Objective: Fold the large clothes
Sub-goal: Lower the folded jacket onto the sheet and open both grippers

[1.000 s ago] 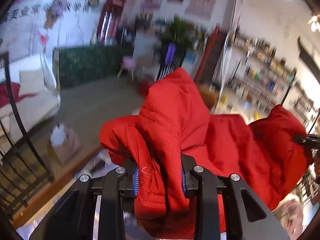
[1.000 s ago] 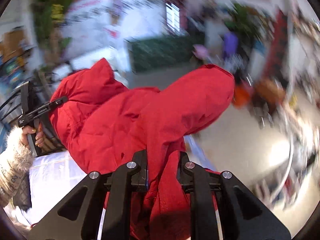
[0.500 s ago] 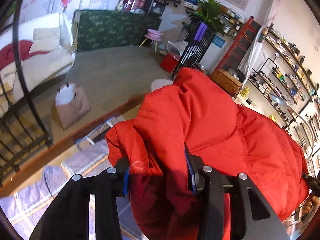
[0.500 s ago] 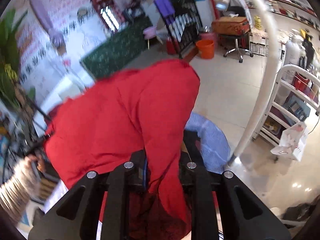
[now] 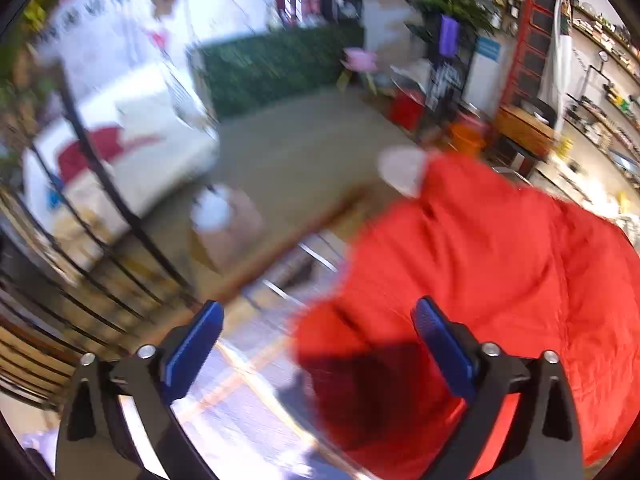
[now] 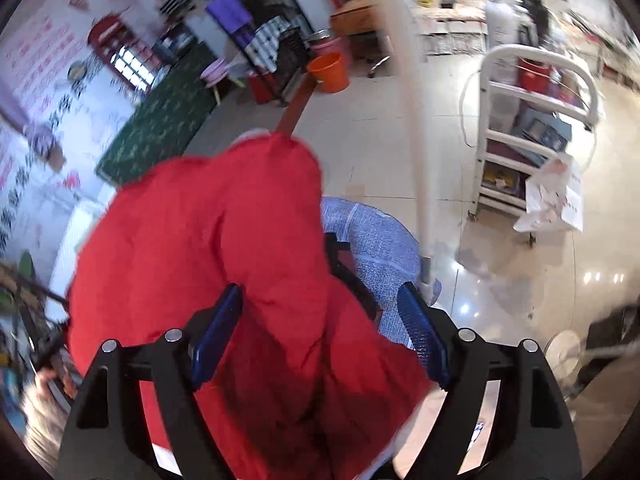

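Observation:
A bulky red padded jacket point(image 5: 500, 280) lies heaped on a table covered by a pale blue checked cloth point(image 5: 248, 412). My left gripper point(image 5: 318, 340) has its jaws opening wide. The jacket's near edge lies between them, towards the right blue pad point(image 5: 440, 352), and nothing is clamped. In the right wrist view the jacket point(image 6: 208, 248) fills the centre and left. My right gripper point(image 6: 320, 328) is also opening. A fold of the jacket runs loosely between its pads point(image 6: 420, 332), which do not press on it. The cloth point(image 6: 376, 240) shows beyond the jacket.
A white pole point(image 6: 412, 120) rises just past the table's right end, with a white cart point(image 6: 532, 128) and an orange bucket point(image 6: 328, 72) farther off. A black railing point(image 5: 100, 208), a brown paper bag point(image 5: 228, 228) and a white sofa point(image 5: 132, 140) are on the left.
Both grippers were shut on folds of the red jacket and now stand wide apart, having let go. The jacket has sunk onto the table, and both views tilted downward.

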